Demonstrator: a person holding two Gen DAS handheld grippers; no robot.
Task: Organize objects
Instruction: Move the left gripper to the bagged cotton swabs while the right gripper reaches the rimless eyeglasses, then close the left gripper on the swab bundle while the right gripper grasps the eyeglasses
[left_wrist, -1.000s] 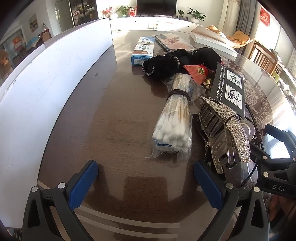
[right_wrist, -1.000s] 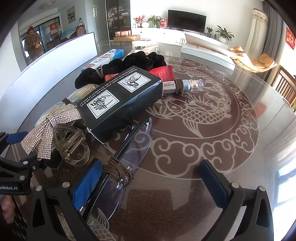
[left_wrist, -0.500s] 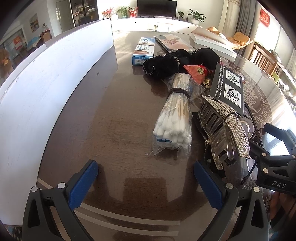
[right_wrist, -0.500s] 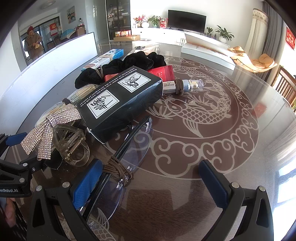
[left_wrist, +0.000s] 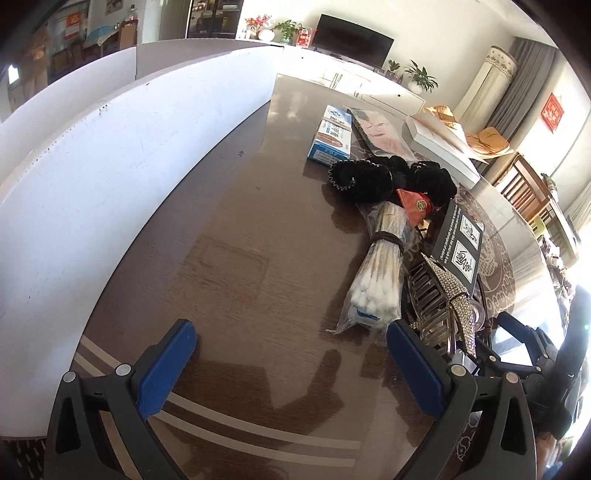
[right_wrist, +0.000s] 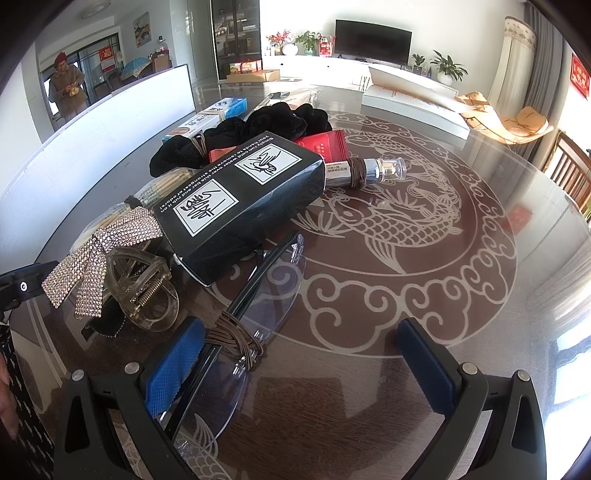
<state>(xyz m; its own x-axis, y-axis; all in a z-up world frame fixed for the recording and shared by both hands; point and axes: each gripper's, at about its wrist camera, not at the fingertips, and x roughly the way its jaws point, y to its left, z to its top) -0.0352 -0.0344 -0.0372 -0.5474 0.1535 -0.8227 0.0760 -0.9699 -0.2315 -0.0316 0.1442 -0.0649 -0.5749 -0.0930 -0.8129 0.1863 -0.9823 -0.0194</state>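
Your one black box (right_wrist: 240, 199) lies mid-worktop (right_wrist: 424, 332) with one rhinestone hair clip (right_wrist: 107, 269) just left of it, only your right view showing the one pair of glasses (right_wrist: 258, 295) before it, while your left tool (left_wrist: 291, 354) and right tool (right_wrist: 299, 354) both gape wide, holding nothing.

Each black claw (left_wrist: 291, 363) (right_wrist: 301, 363) carries blue ribbed pads and silver screws.
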